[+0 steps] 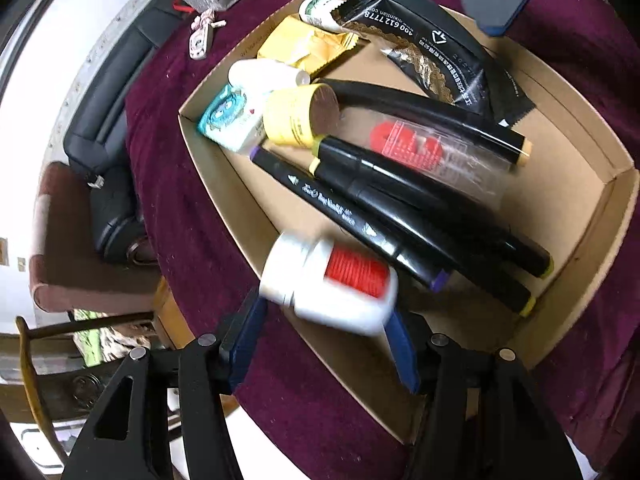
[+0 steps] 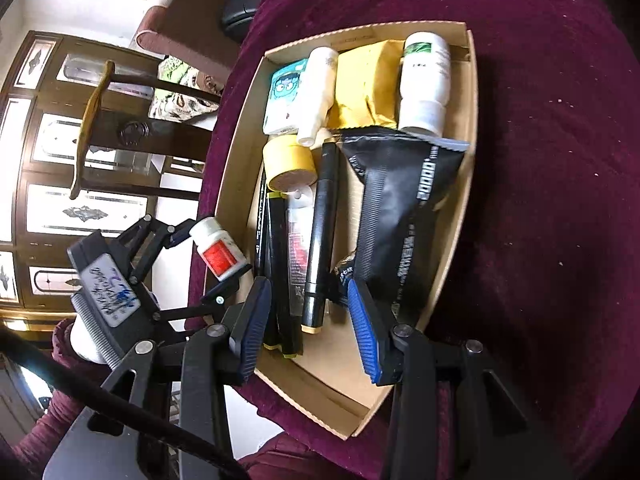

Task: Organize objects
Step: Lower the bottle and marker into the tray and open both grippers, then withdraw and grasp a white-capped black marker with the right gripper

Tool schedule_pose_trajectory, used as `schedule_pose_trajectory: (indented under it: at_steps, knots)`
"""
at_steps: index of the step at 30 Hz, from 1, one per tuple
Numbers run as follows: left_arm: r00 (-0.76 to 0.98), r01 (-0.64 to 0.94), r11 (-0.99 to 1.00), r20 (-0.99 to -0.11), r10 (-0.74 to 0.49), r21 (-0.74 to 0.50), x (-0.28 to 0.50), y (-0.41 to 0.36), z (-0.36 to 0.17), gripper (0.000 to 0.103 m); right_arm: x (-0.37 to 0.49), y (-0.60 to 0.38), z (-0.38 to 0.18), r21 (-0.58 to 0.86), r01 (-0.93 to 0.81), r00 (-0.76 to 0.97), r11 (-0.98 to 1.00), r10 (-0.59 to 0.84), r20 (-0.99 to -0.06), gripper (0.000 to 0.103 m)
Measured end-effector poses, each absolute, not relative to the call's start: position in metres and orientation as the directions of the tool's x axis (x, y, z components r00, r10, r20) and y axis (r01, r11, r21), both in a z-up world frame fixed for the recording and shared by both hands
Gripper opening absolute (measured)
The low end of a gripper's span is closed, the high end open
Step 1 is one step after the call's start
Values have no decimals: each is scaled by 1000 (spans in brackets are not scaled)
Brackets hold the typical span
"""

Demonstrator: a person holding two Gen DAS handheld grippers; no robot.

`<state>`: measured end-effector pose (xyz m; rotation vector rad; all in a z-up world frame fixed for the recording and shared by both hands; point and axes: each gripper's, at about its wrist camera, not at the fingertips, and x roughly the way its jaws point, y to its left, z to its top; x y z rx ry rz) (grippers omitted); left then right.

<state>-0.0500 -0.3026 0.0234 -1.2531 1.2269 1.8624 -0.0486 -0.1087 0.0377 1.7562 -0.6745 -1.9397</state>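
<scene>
A small white bottle with a red label [image 1: 328, 284] [image 2: 218, 254] hangs just above the near left rim of an open cardboard box [image 1: 624, 184] [image 2: 474, 80]. My left gripper [image 1: 326, 312] [image 2: 204, 262] is shut on it, one blue pad at the cap end and one at the base. The bottle looks blurred in the left wrist view. In the box lie black markers [image 1: 400, 216] [image 2: 320, 232], a yellow tape roll [image 1: 296, 120] [image 2: 288, 164], a black pouch [image 1: 432, 52] [image 2: 400, 208] and a yellow packet [image 1: 304, 48] [image 2: 368, 88]. My right gripper [image 2: 310, 304] hovers open over the markers, holding nothing.
The box sits on a maroon cloth [image 1: 180, 184] [image 2: 540, 160]. A teal tissue pack [image 1: 228, 116], small white bottles [image 2: 424, 80] and a clear packet [image 1: 420, 148] fill the rest of the box. A black bag [image 1: 104, 120] and a key charm [image 1: 200, 40] lie beyond the cloth. A wooden chair [image 2: 92, 120] stands to the left.
</scene>
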Motion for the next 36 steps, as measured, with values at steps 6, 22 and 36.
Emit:
schedule_pose_trajectory:
  at_steps: [6, 22, 36]
  knots:
    - [-368, -823, -468, -930, 3, 323, -52, -311, 49, 63, -39, -85, 38, 620, -39, -125, -783, -612, -781, 40]
    - [-165, -665, -696, -856, 491, -271, -59, -228, 126, 63, 9, 62, 38, 647, -194, -272, -737, -594, -757, 40]
    - [-113, -467, -742, -799, 590, -482, -9, -70, 98, 63, -38, 267, 50, 256, -247, -447, -935, -125, -886, 40]
